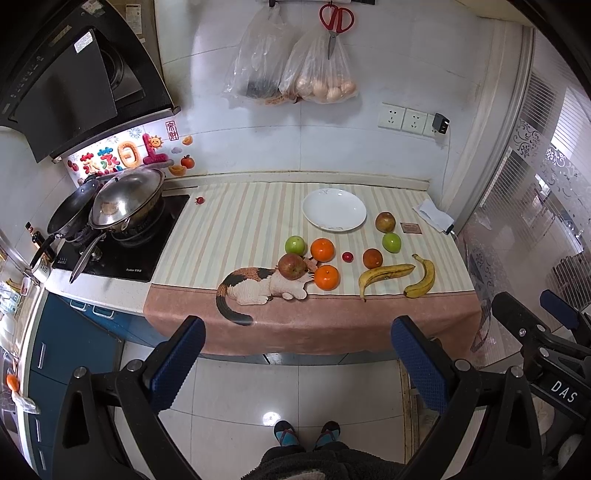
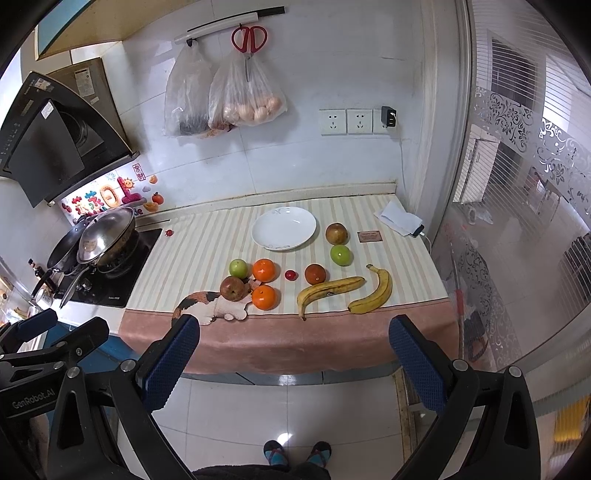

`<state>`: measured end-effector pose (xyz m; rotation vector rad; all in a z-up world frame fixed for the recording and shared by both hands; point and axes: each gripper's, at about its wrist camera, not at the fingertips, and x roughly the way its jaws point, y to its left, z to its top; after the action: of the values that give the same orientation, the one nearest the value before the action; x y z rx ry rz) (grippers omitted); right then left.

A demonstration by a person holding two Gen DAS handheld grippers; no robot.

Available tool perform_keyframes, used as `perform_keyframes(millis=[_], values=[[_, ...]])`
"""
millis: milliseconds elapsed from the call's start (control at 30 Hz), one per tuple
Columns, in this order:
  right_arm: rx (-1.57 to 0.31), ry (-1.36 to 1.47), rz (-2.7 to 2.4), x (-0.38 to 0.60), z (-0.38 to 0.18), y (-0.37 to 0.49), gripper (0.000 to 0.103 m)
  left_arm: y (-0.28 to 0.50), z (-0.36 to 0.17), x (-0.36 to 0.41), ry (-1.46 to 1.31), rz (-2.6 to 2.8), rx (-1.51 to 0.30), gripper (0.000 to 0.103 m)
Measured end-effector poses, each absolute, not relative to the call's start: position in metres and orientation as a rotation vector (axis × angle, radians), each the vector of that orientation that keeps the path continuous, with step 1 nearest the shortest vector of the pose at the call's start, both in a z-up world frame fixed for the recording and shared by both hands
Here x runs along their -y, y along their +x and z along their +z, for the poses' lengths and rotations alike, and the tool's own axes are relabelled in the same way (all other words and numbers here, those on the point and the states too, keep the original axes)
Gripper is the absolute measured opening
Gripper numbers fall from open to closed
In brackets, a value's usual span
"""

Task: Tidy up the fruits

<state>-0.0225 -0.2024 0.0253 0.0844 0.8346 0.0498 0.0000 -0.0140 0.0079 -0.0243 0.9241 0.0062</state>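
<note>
Fruit lies on a striped cloth on the counter. An empty white plate sits at the back. Near it lie two bananas, two oranges, two green apples, a red apple, a brown fruit, a dark orange fruit and a small red fruit. My left gripper and my right gripper are both open and empty, held in front of the counter above the floor.
A stove with pans stands at the left. Bags and scissors hang on the wall. A folded white cloth lies at the back right. A glass door bounds the right. My feet stand on the floor.
</note>
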Motion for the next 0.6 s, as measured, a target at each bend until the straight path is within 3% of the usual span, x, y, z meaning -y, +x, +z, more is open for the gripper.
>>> perform_keyframes(millis=[600], values=[[-0.822, 0.087, 0.047, 0.197, 0.033, -0.037, 0.103, -0.002, 0.014, 0.017, -0.024, 0.002, -0.921, 0.103]])
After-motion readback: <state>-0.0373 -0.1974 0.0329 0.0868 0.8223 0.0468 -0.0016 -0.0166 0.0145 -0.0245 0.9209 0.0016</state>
